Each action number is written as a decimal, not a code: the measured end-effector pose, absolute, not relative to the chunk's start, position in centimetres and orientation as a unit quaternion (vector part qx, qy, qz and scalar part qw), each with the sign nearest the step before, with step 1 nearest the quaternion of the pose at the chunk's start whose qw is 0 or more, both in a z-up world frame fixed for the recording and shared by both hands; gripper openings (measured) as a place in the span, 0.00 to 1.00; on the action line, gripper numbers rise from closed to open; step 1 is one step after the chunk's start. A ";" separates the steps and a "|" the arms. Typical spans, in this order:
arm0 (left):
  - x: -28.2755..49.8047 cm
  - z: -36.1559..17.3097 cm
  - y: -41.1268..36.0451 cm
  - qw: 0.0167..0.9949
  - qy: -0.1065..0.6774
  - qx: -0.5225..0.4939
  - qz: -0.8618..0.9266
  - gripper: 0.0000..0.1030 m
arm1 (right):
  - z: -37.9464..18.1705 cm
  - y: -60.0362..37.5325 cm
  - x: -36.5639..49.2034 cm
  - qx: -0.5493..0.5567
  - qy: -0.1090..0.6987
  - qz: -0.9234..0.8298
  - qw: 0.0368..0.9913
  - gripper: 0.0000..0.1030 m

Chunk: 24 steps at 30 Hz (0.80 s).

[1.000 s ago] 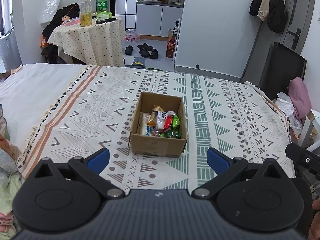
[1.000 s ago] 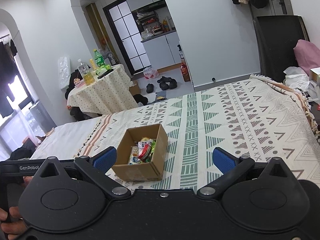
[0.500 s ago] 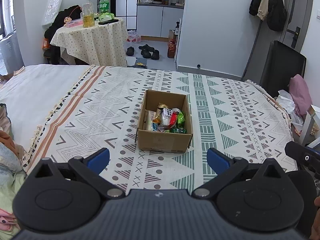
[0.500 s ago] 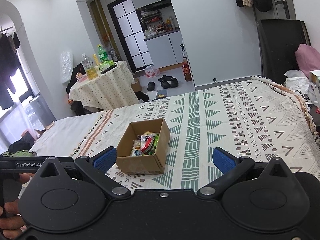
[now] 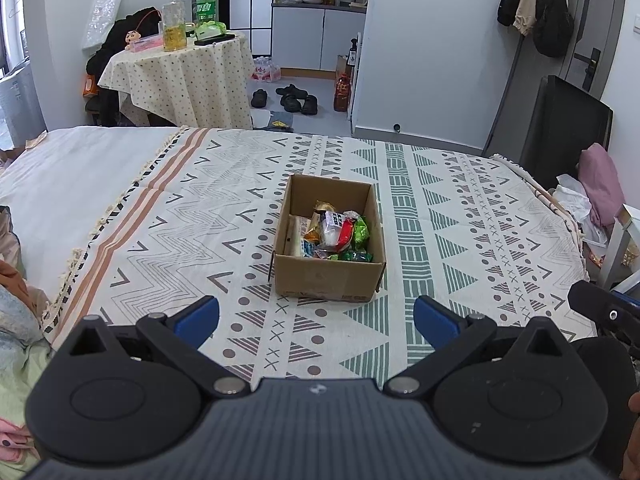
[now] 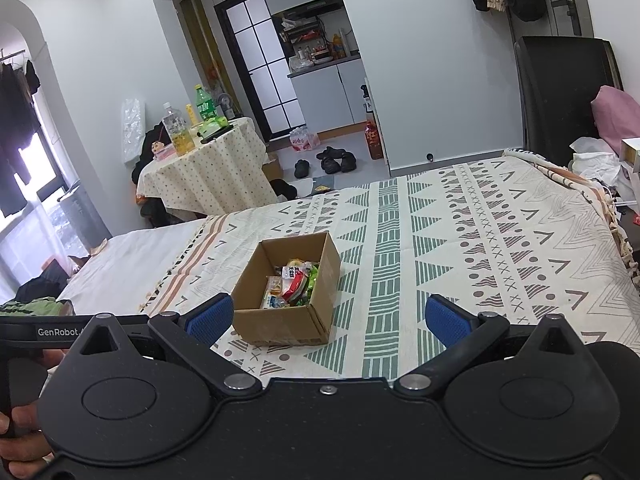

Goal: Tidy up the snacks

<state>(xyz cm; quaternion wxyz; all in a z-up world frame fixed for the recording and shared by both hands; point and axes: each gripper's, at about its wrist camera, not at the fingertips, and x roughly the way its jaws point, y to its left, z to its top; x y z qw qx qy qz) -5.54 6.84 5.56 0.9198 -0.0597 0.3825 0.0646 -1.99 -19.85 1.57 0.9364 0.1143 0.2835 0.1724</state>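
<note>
An open cardboard box [image 5: 326,278] sits on the patterned bedspread [image 5: 460,224], filled with several wrapped snacks [image 5: 336,234] in red, green and white. My left gripper [image 5: 316,322] hangs open just short of the box's near wall, nothing between its blue pads. In the right wrist view the same box [image 6: 280,322] lies left of centre with its snacks [image 6: 294,286] showing. My right gripper [image 6: 328,318] is open and empty, its left pad close beside the box's near corner.
A round table [image 5: 180,76] with bottles stands beyond the bed at the back left. Shoes [image 5: 294,98] lie on the floor. Clothes [image 5: 12,300] are piled at the left bed edge. A black chair [image 5: 564,120] and pink cushion [image 5: 600,184] stand on the right. A hand [image 6: 16,440] holds the other gripper's handle.
Both grippers have pulled back and risen from the box, which now looks smaller and farther off. Both stayed open. The box and snacks have not moved.
</note>
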 end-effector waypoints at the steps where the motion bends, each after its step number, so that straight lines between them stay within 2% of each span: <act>1: -5.5 5.6 6.8 0.920 0.383 -0.060 0.064 1.00 | 1.6 -19.8 -2.0 0.114 0.283 0.172 0.936 1.00; 24: -5.5 5.1 6.2 0.920 0.384 -0.055 0.058 1.00 | 1.3 -19.9 -2.0 0.115 0.285 0.170 0.936 1.00</act>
